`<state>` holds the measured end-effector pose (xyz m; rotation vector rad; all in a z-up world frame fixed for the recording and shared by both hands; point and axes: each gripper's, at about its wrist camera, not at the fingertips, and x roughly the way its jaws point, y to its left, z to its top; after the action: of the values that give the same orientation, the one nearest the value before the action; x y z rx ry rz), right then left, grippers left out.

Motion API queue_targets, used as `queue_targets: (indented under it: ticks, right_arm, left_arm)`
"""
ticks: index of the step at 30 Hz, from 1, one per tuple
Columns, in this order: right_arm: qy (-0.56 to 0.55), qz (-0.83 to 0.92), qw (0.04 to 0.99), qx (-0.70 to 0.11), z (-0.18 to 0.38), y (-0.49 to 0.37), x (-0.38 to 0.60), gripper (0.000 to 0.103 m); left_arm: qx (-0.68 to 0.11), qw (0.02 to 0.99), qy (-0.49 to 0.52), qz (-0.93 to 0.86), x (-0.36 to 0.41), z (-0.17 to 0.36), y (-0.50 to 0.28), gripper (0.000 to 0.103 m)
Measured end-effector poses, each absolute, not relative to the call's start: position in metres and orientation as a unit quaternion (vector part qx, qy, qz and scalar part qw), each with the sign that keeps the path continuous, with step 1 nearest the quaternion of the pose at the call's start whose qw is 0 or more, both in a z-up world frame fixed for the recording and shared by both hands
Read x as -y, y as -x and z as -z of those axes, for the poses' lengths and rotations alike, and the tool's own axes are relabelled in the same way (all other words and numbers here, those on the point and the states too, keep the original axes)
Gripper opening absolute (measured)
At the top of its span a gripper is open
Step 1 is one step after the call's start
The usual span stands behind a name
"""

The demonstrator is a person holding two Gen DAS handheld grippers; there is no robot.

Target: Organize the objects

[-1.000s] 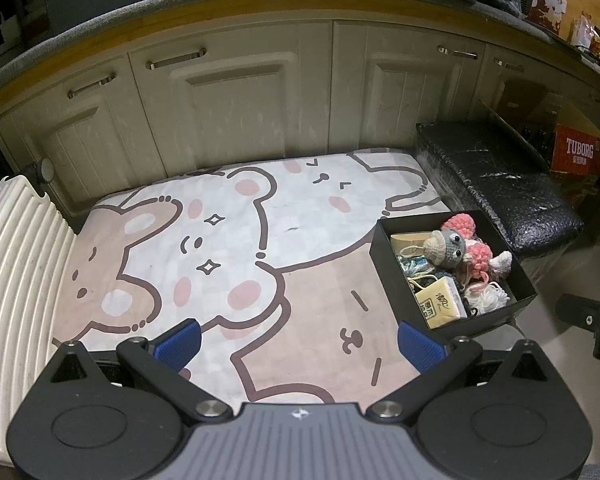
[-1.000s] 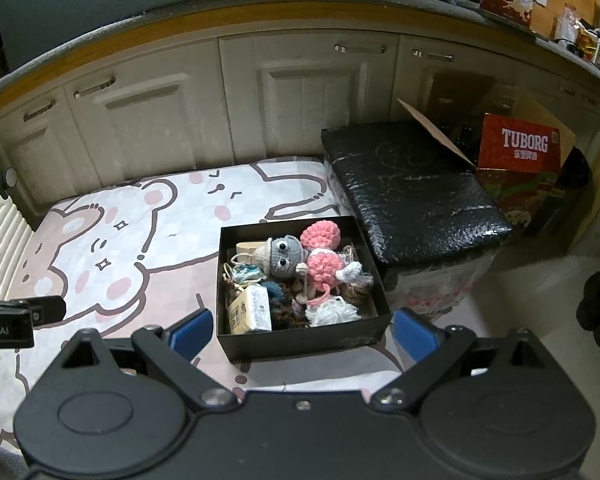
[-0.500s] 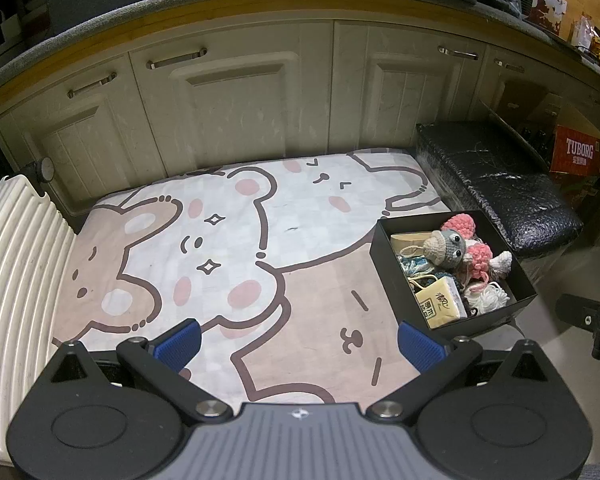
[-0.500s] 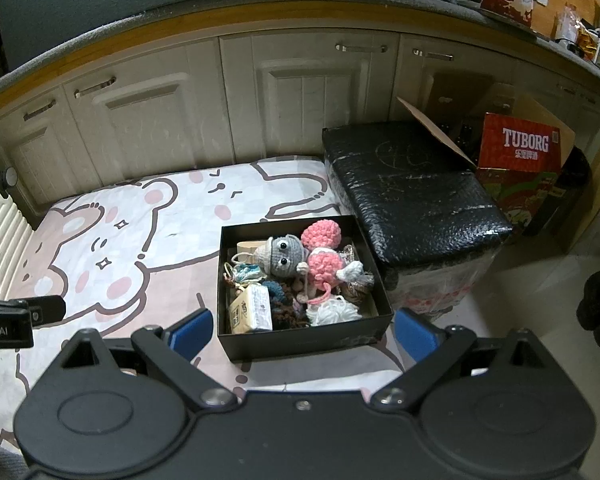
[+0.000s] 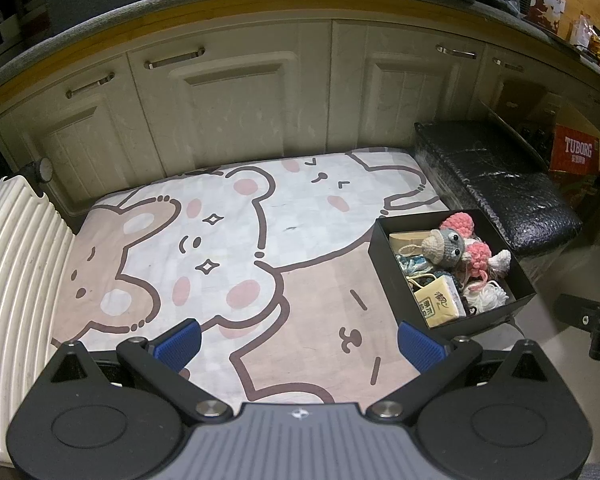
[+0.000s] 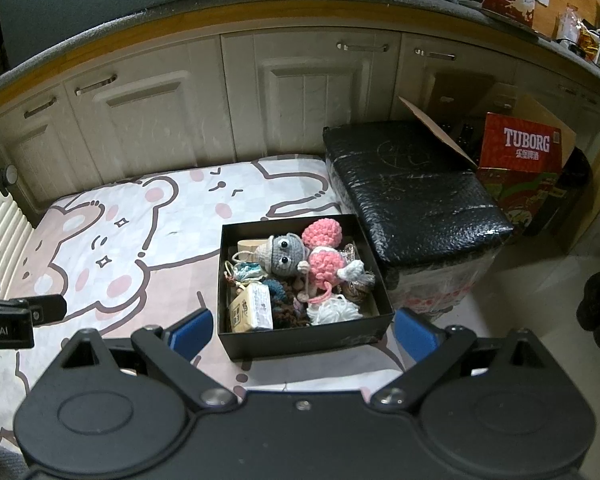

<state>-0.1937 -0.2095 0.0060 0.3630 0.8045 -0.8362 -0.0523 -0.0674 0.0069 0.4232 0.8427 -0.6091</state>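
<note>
Hovering: left gripper (image 5: 298, 342) is hanging released over the cartoon mat (image 5: 228, 248), to the left of the black box (image 5: 384, 264), holding nothing.
Right gripper: right gripper (image 6: 302, 330) is also spreading its 2 blue pads (image 6: 190, 328) wide, just in front of the black box, grasping nothing.
Black box: it is sitting on the mat's right edge, beside the black wrapped block (image 6: 416, 188).
Contents: a grey crochet doll (image 6: 284, 256), a pink crochet toy (image 6: 324, 260), white yarn (image 6: 332, 308) and a small printed packet (image 6: 252, 308) are lying inside the black box.
Behind the black box: cream cabinets (image 6: 300, 96) are standing.
</note>
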Motion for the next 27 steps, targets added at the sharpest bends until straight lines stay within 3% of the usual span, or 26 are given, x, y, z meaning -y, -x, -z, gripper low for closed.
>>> queue_targets:
  ticks: [27]
  right_arm:
    - [-0.169, 0.388, 0.822, -0.381, -0.0041, 0.1918, 0.2071, 0.098]
  left_arm:
    - [-0.401, 0.846, -0.201, 0.289, 0.0689, -0.0062, 0.0545, 0.103]
